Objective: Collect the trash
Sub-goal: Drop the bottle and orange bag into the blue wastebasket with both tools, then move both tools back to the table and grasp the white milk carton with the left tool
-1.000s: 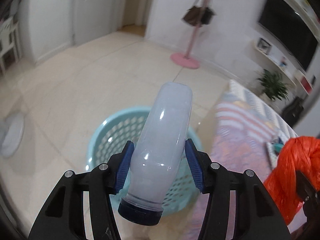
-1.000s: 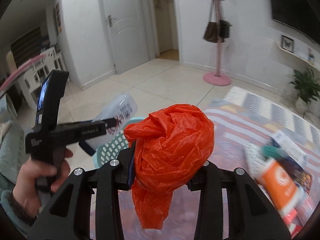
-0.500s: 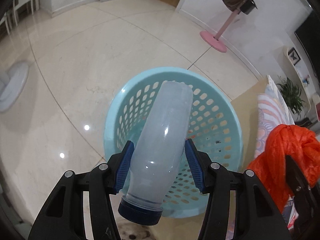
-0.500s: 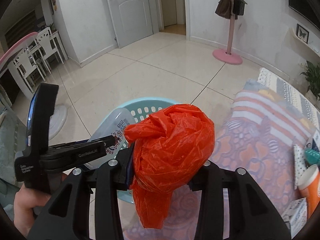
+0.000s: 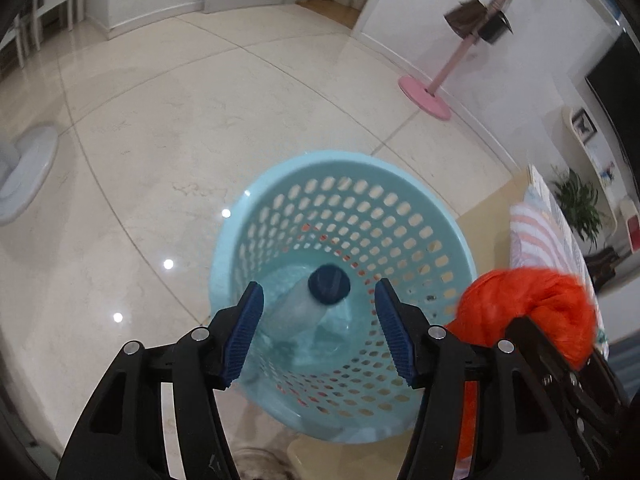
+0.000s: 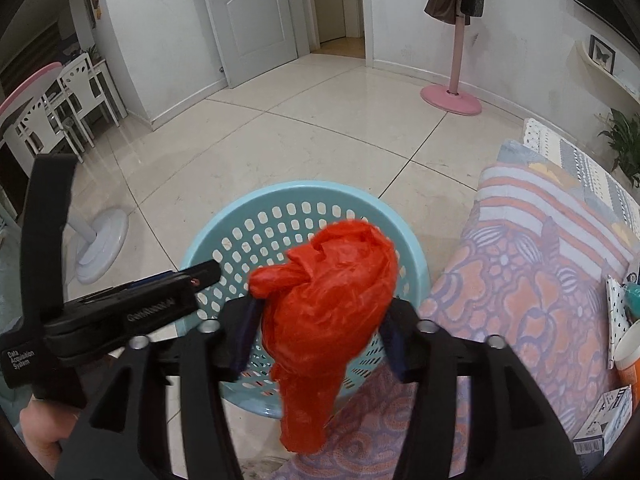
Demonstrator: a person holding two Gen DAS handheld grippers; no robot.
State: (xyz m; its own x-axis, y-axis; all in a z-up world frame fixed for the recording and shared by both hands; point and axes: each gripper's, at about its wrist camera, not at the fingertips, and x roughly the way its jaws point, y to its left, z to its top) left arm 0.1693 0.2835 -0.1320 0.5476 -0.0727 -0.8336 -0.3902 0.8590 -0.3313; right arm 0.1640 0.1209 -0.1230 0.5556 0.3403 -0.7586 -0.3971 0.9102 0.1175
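Pale tiled floor [image 5: 168, 128] carried the perforated light-blue plastic basket [image 5: 360, 184]; the clear blue-capped bottle [image 5: 304, 304] lay inside beneath the left gripper's [image 5: 320, 330] wide jaws, while the right gripper [image 6: 320, 336] clamped the crumpled orange plastic bag [image 6: 332, 292].

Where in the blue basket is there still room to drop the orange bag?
Room shows in the basket along its far and right walls. The near-left part is crowded by the bottle. The orange bag hangs over the basket.

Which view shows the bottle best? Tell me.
The left wrist view: the bottle lies inside the blue basket, cap up, below the open left gripper. In the right wrist view the orange bag and basket wall hide it.
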